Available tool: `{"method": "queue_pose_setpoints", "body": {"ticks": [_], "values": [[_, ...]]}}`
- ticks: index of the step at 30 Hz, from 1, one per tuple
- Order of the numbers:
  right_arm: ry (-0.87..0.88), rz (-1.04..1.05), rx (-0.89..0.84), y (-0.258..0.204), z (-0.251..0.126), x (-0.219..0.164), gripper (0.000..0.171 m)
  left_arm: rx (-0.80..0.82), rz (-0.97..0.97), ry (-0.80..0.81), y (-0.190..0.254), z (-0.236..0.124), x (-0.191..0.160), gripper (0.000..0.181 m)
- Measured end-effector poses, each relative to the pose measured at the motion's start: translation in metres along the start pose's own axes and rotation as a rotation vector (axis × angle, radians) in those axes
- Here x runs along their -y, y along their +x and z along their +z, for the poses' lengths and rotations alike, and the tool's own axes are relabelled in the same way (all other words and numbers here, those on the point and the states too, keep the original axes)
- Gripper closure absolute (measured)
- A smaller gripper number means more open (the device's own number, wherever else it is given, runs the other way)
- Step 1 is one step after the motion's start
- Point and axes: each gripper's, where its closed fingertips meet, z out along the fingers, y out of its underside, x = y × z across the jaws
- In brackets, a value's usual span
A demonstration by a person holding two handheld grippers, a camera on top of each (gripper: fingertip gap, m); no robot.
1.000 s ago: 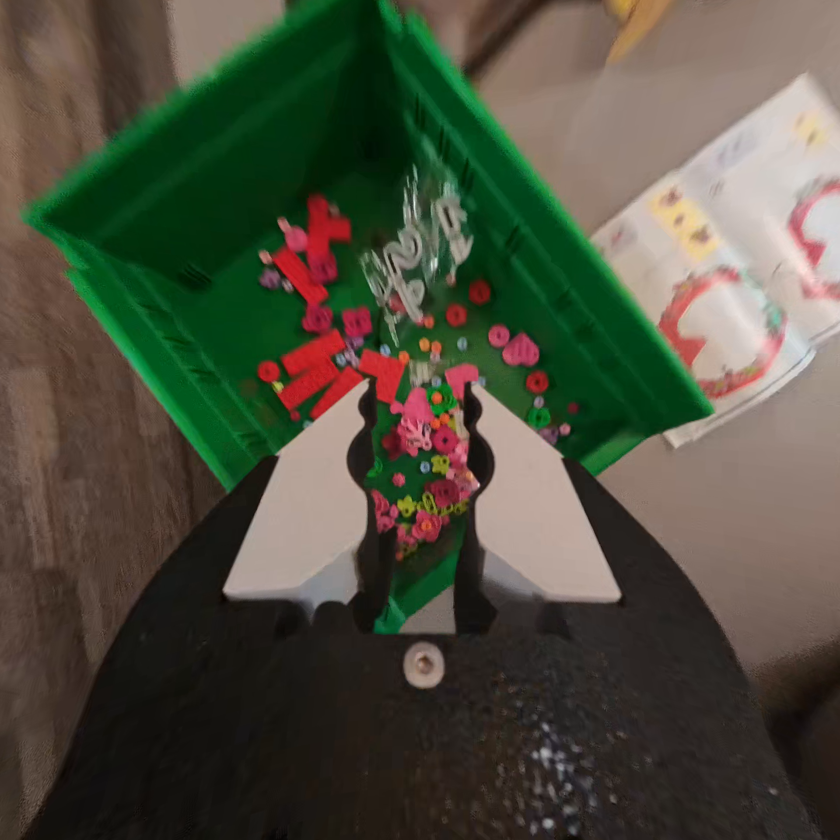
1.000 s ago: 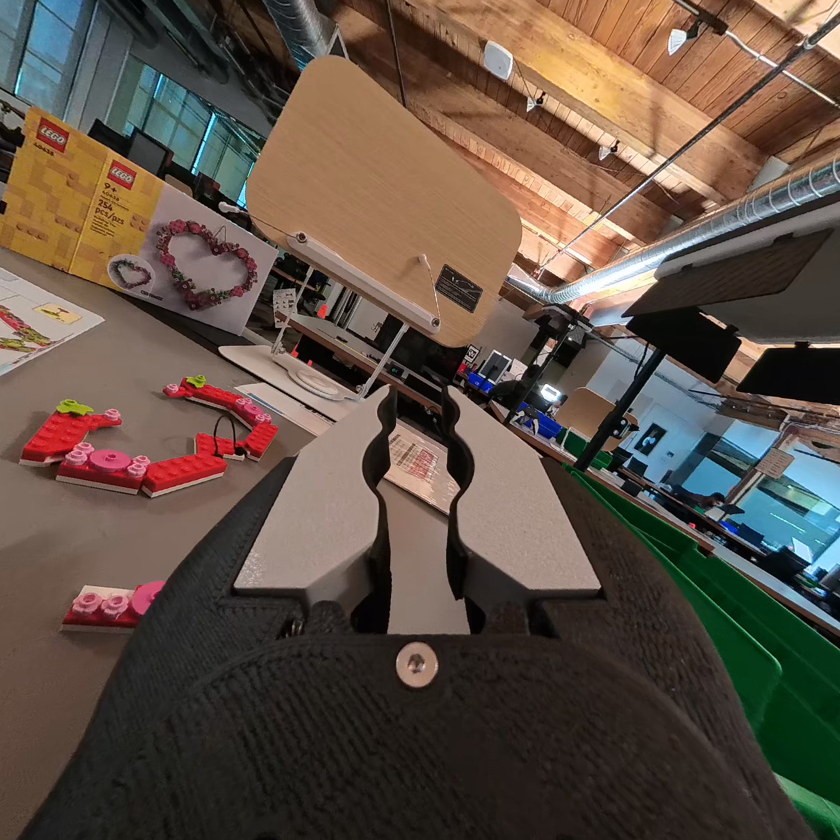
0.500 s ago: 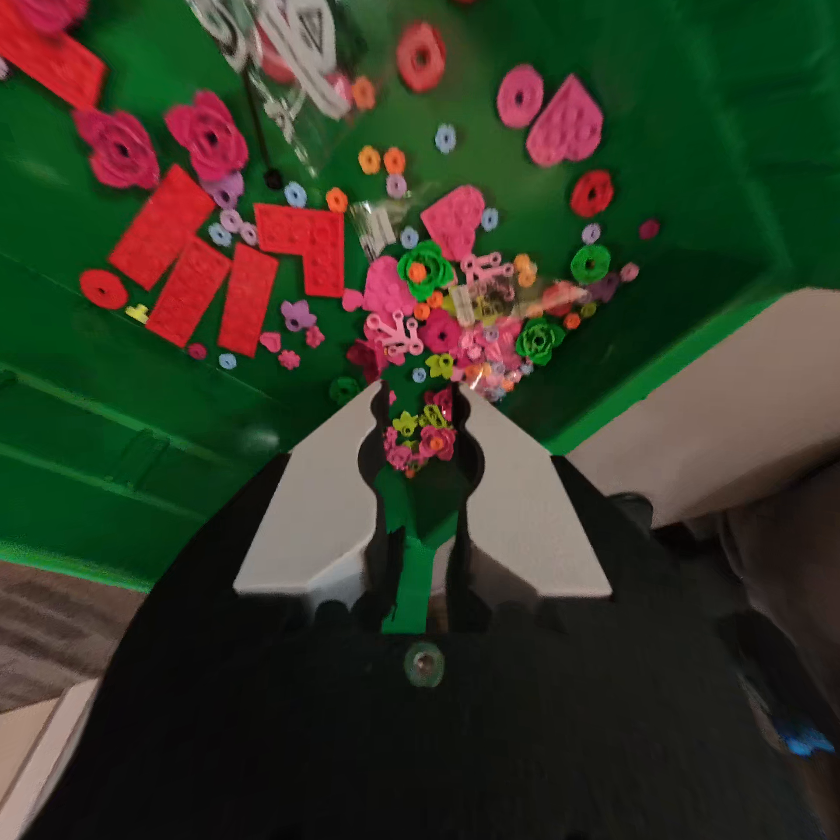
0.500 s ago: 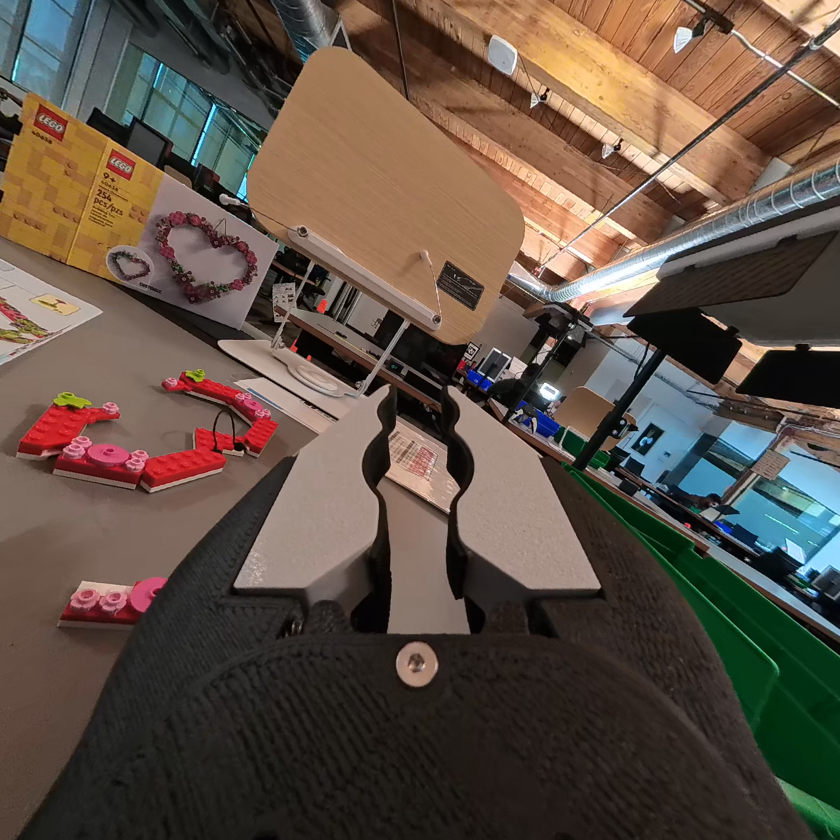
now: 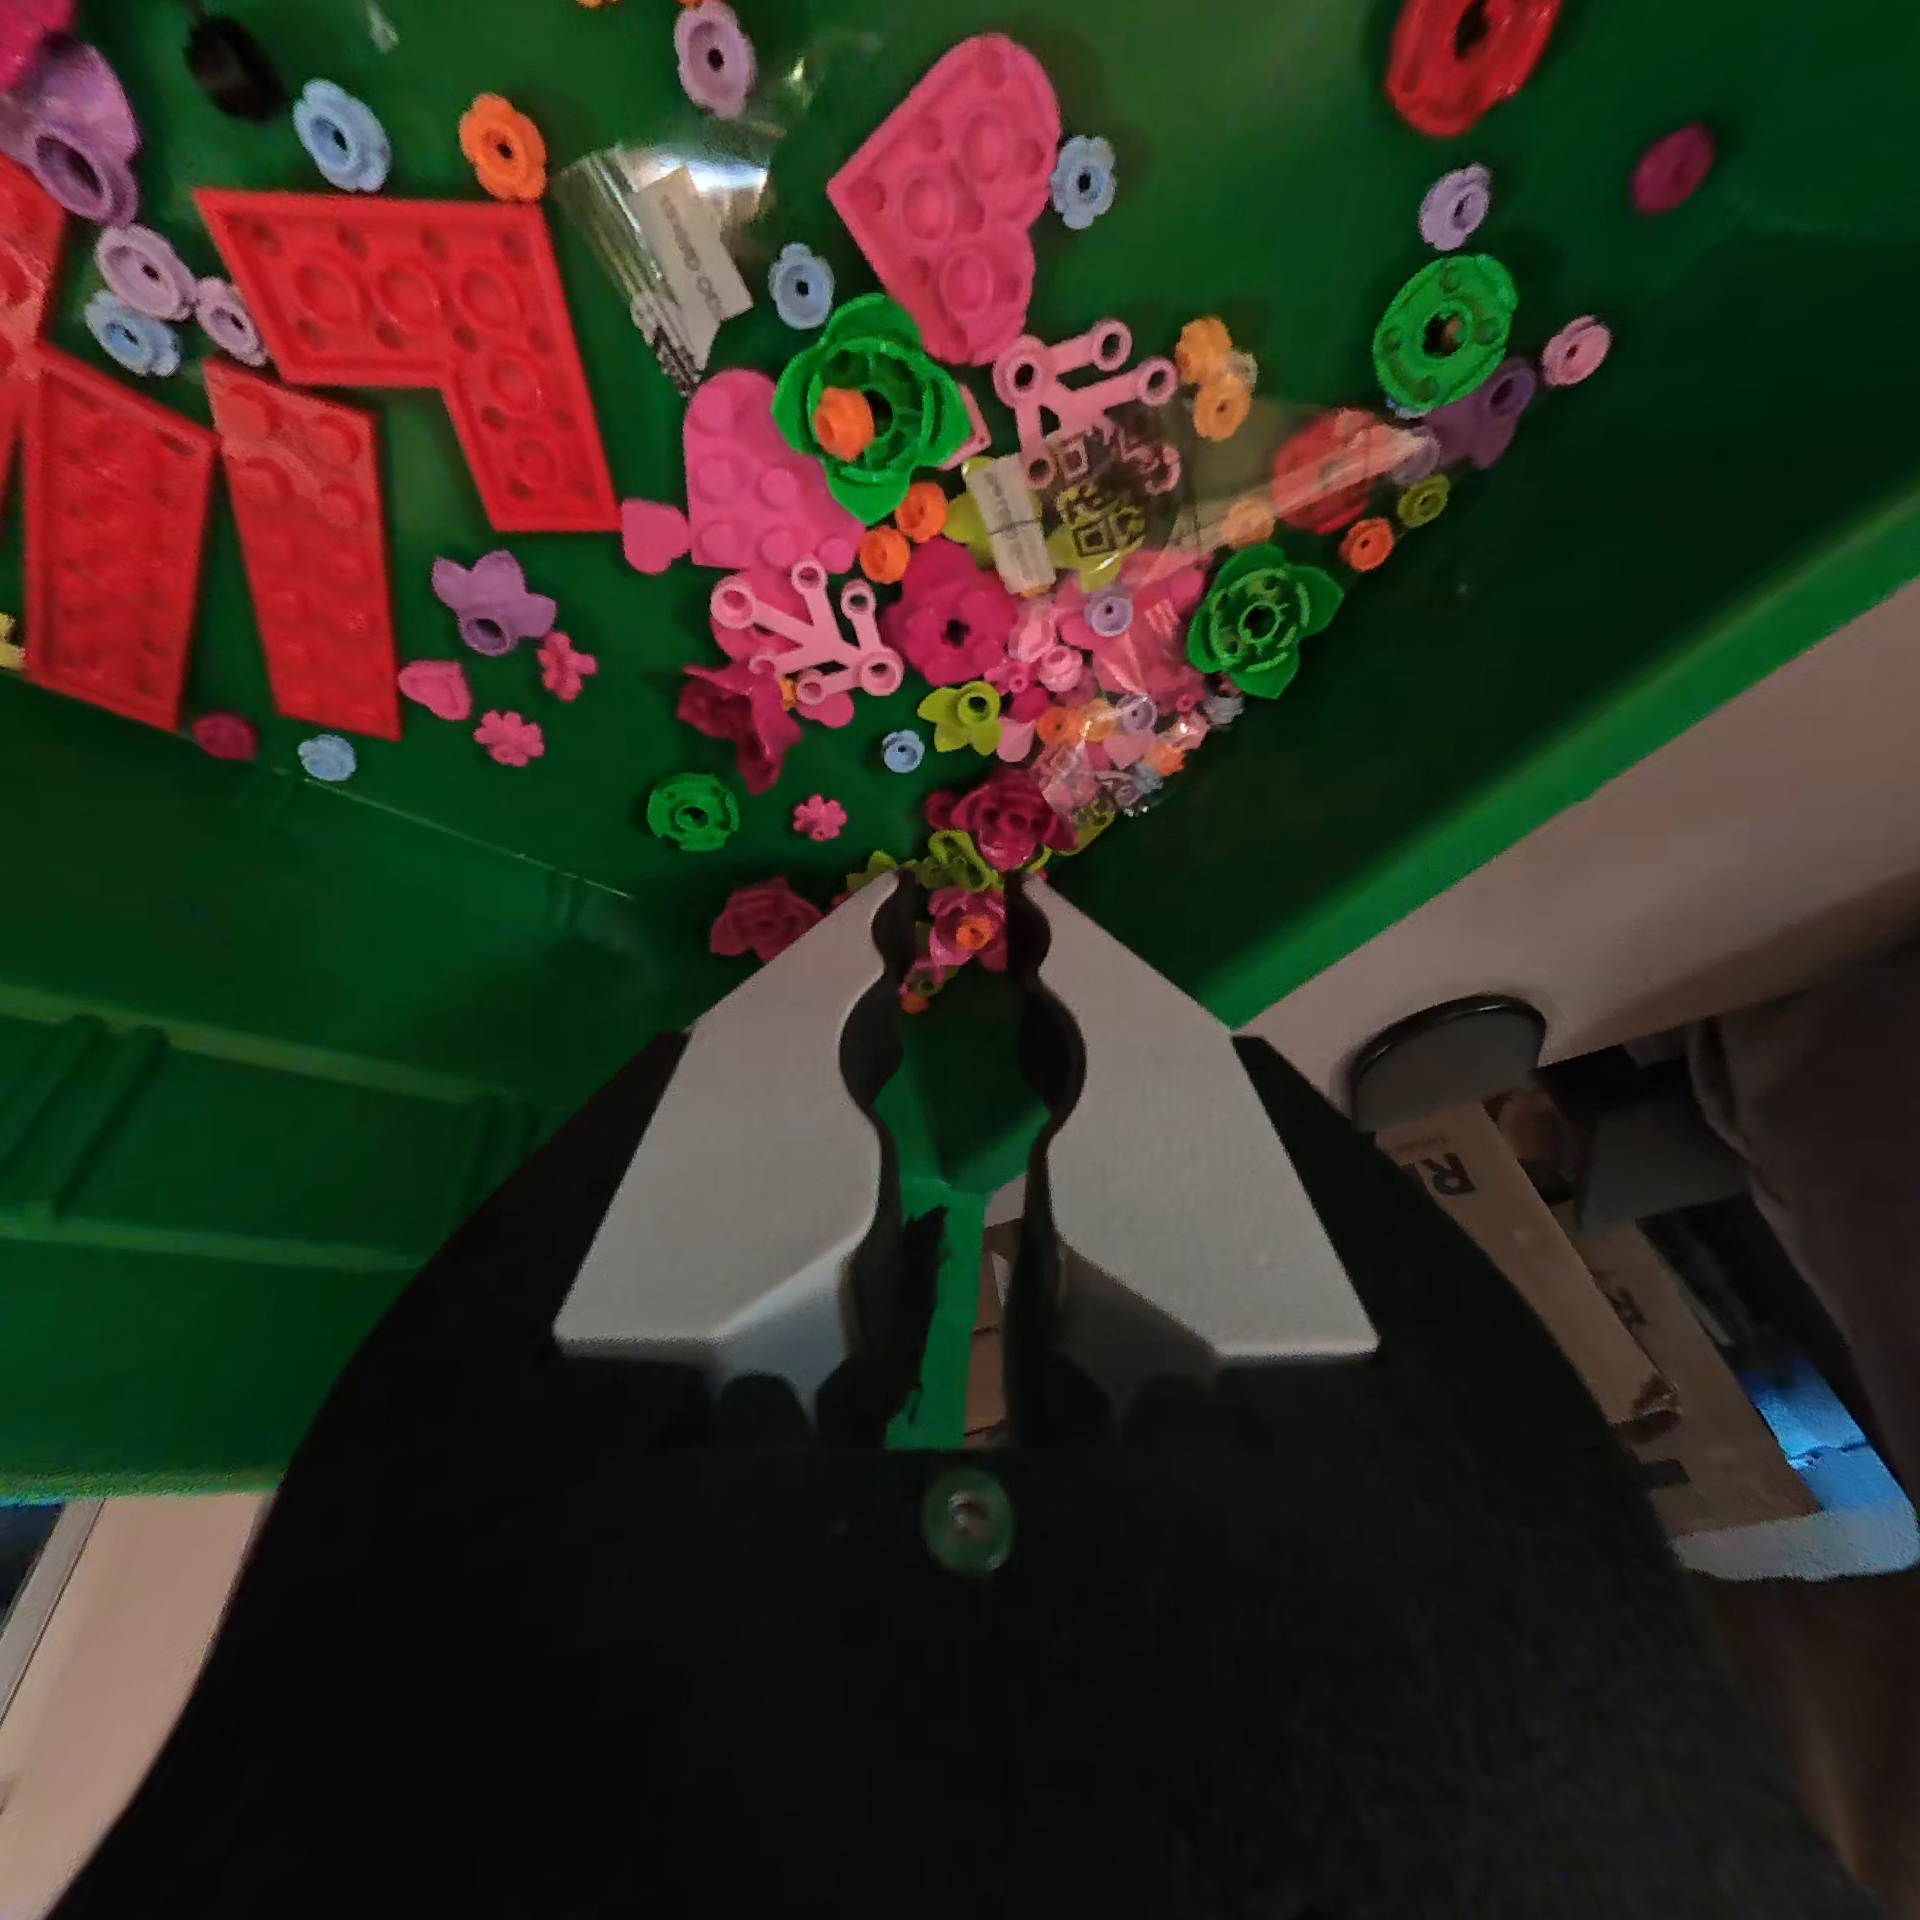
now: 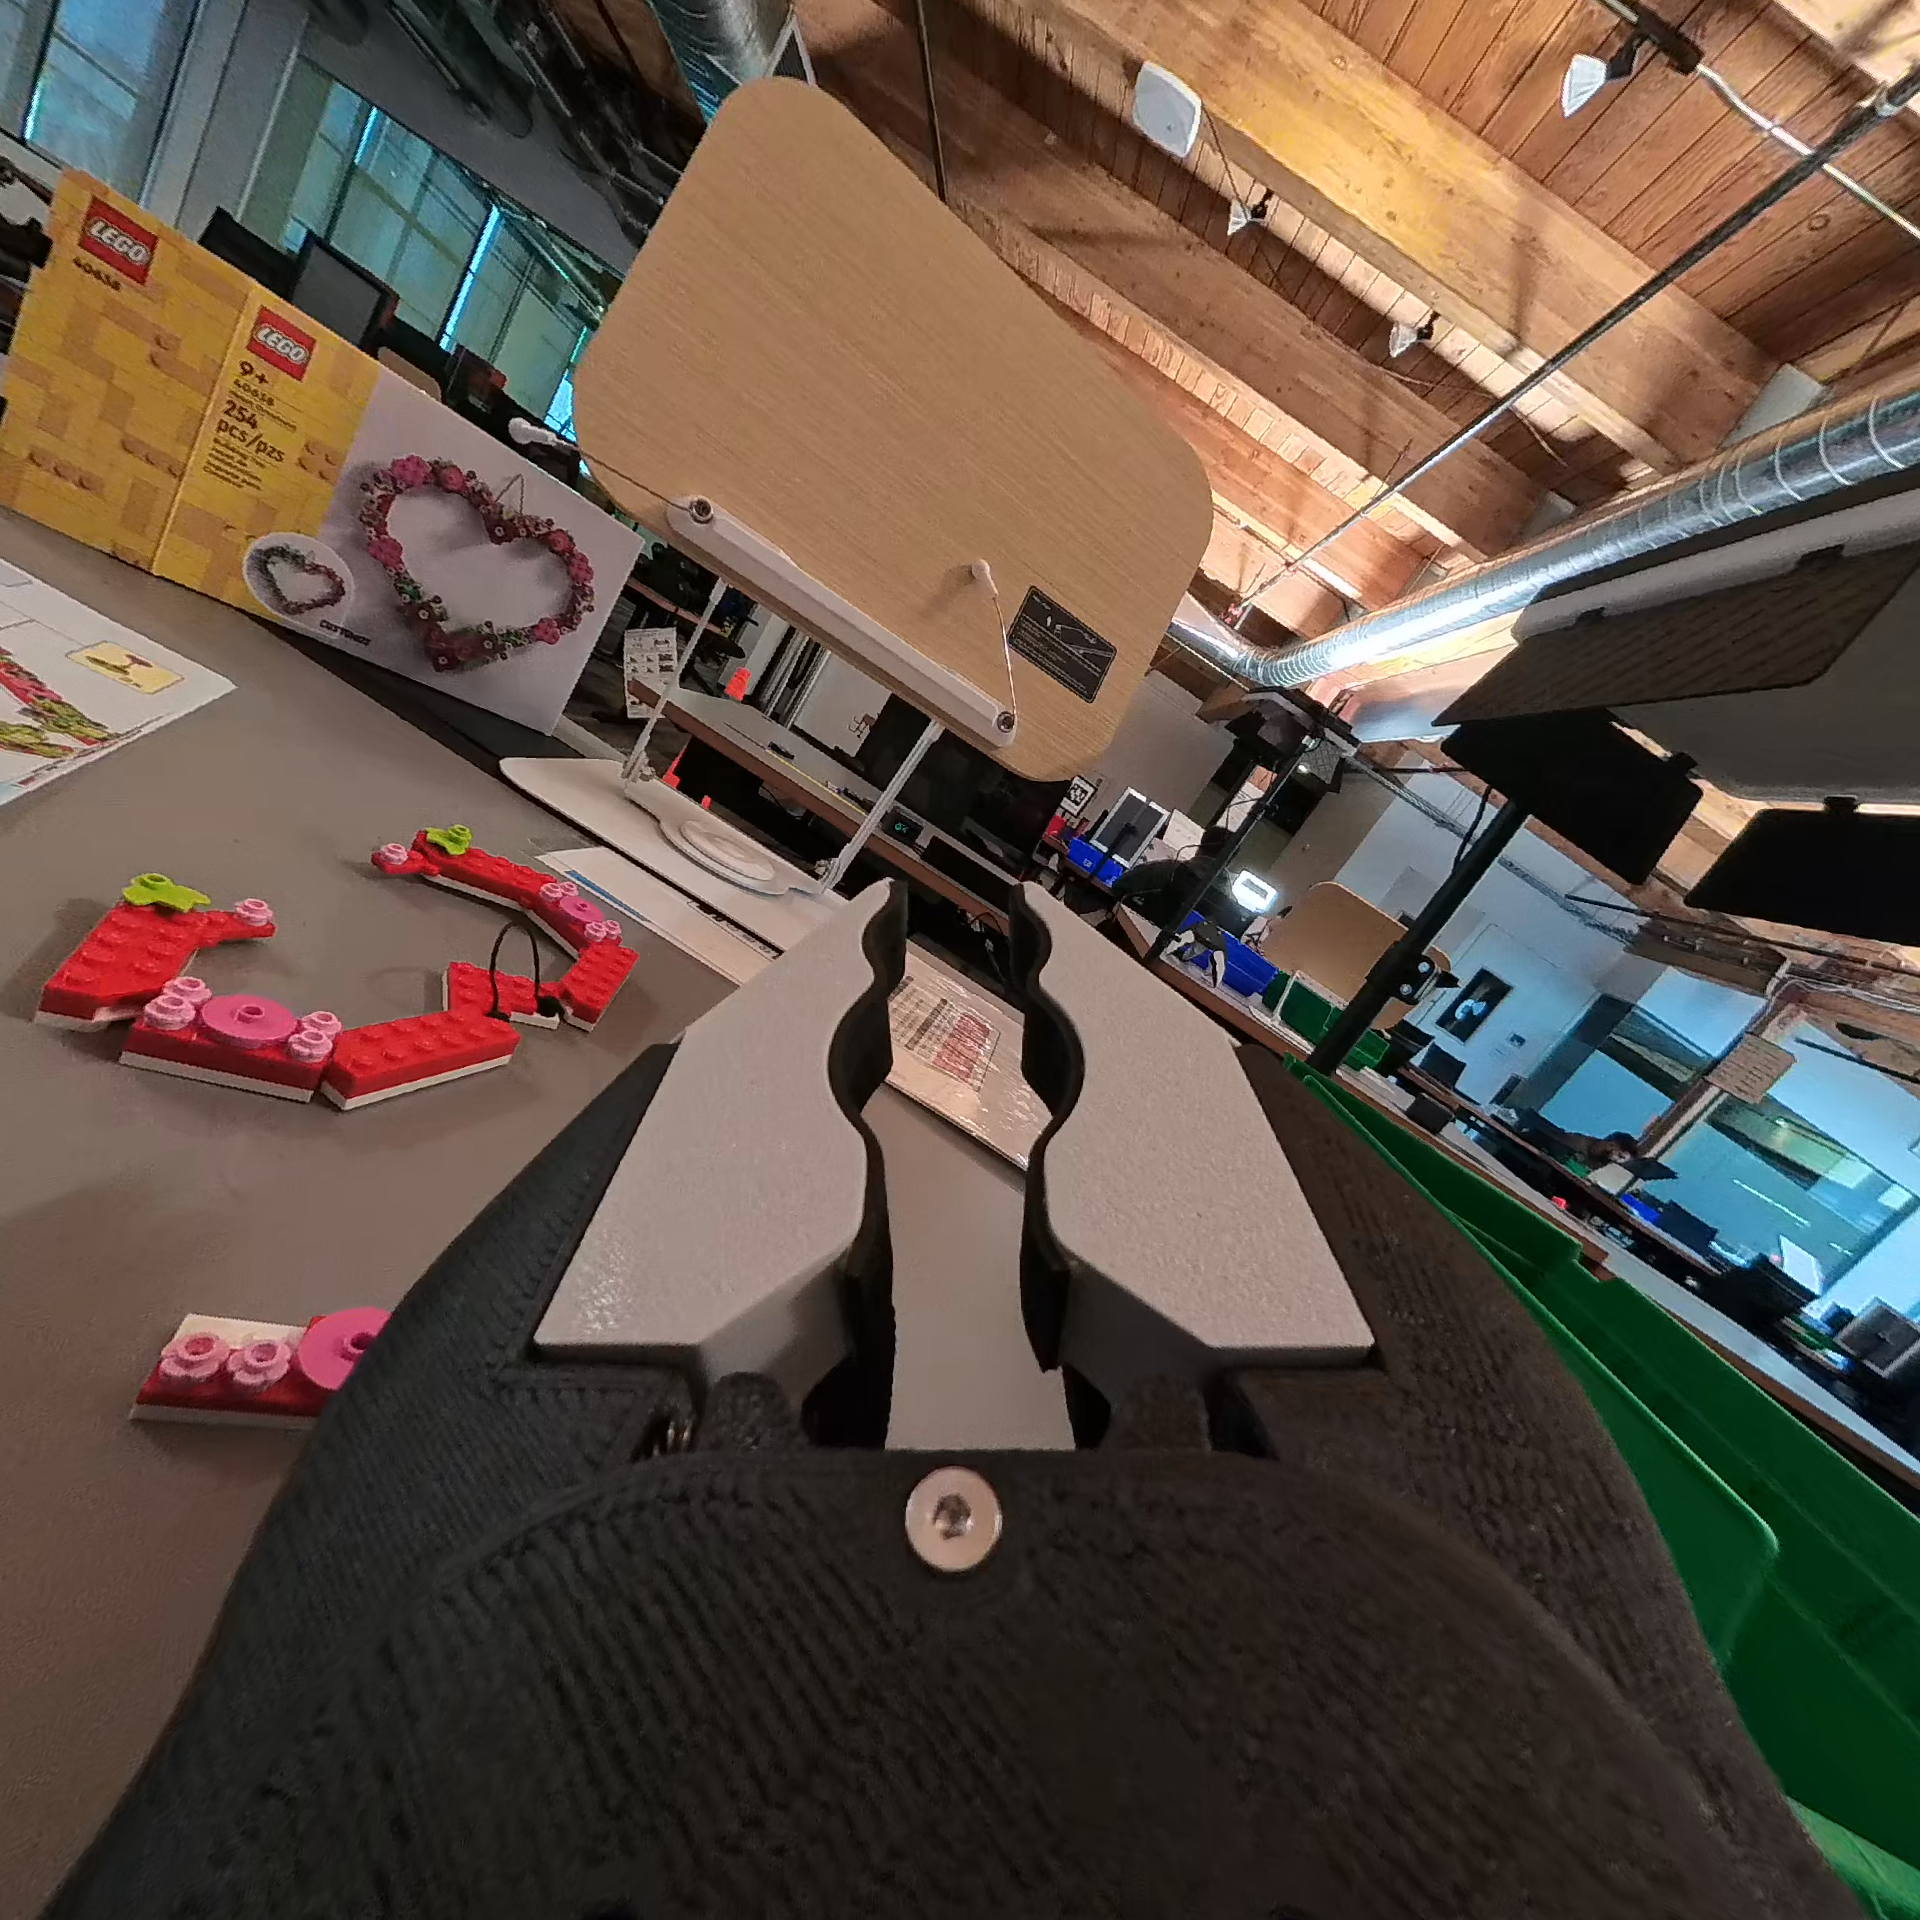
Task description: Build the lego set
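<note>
Lego pieces (image 5: 945,623) in green bin (image 5: 260,1143), yellow printed box (image 6: 208,416) behind; left gripper (image 5: 961,883) and right gripper (image 6: 956,904) both slightly parted, empty.

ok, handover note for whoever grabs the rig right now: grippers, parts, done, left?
Left gripper: open, empty, tips down in the green bin, a dark pink flower piece showing between them. No grip yet.
Right gripper: open, empty, above the grey table, near nothing.
Parts: loose flowers, pink heart plates and red plates lie in the bin. Instruction sheet and box at the table's far left.
Done: two red sections with some pink studs and green leaves, plus a short strip, sit apart on the table.
Left: pick a flower, join sections, finish decorating.
</note>
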Motion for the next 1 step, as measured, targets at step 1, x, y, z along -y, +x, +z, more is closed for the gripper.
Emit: {"method": "queue_pose_setpoints", "body": {"ticks": [1], "values": [[0.001,0.000,0.000,0.0000,0.0000,0.0000,0.153,0.002,-0.002,-0.004,-0.0010,0.0018,-0.0001,0.168]]}}
